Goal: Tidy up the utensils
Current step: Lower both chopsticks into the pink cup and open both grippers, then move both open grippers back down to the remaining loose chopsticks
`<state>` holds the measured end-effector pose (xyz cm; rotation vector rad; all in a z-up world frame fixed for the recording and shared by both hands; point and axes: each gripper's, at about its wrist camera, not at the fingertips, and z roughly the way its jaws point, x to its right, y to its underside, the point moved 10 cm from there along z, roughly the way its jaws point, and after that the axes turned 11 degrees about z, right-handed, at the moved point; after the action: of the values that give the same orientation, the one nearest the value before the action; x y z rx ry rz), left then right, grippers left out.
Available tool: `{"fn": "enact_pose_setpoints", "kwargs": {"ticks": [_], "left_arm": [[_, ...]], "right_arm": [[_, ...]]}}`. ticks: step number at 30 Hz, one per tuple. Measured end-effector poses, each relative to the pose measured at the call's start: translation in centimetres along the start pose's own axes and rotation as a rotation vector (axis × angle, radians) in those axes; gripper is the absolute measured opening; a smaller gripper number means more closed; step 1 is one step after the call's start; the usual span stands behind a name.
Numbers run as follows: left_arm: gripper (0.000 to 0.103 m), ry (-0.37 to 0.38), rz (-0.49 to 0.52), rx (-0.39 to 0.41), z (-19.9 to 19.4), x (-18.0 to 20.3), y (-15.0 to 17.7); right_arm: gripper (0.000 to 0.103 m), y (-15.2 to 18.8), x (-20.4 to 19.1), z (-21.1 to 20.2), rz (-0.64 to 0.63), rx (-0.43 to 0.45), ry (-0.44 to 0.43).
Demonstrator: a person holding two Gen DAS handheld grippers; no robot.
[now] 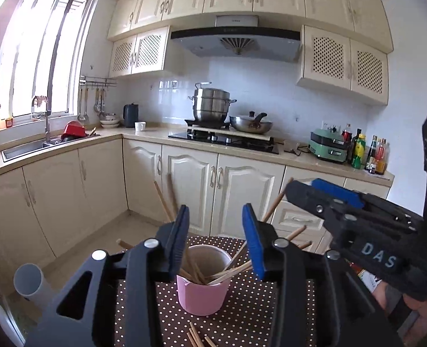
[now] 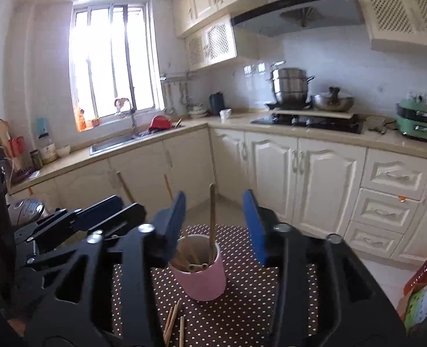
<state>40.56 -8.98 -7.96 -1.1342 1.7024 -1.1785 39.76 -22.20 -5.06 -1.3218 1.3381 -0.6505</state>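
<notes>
A pink cup [image 1: 203,295] [image 2: 201,280] stands on a brown polka-dot tablecloth [image 1: 242,312] [image 2: 242,303]. Several wooden chopsticks [image 1: 227,271] [image 2: 212,217] stand in it and lean out to both sides. A few loose chopsticks [image 1: 196,335] [image 2: 172,321] lie on the cloth in front of the cup. My left gripper [image 1: 215,217] hovers just above the cup, open, its blue pads touching nothing. My right gripper [image 2: 213,202] is open too; one upright chopstick shows in the gap, free of both pads. Each gripper shows beside the other: the right gripper [image 1: 303,186], the left gripper [image 2: 126,205].
Cream cabinets and a counter run along the far walls, with a sink [image 1: 25,149], a stove [image 1: 225,138] with pots, and bottles [image 1: 369,153]. A grey pipe [image 1: 31,283] lies at the left. A bottle and packets [image 2: 424,283] stand at the right of the table.
</notes>
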Motion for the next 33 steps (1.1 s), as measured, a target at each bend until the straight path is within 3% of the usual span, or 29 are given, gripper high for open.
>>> {"fn": "enact_pose_setpoints", "kwargs": {"ticks": [9,18,25,30,33], "left_arm": [[0.069,-0.042,-0.026,0.083,-5.2,-0.1,-1.1],[0.074,-0.076,-0.028,0.125,-10.8,-0.2,0.3],[0.074,-0.067,-0.027,0.051,-12.5,-0.3,3.5],[0.074,-0.055,-0.056,-0.065,-10.6,-1.1,7.4],[0.074,-0.024,-0.097,-0.183,-8.3,-1.4,11.0]], "right_arm": [[0.055,-1.1,-0.1,-5.0,-0.022,0.103,0.035],[0.059,1.4,0.2,-8.7,-0.07,0.123,0.067],[0.06,4.1,0.9,-9.7,-0.036,0.076,0.064],[0.06,6.9,1.2,-9.1,-0.025,0.018,0.06],[0.06,9.0,1.3,-8.3,-0.012,-0.034,0.052]]}}
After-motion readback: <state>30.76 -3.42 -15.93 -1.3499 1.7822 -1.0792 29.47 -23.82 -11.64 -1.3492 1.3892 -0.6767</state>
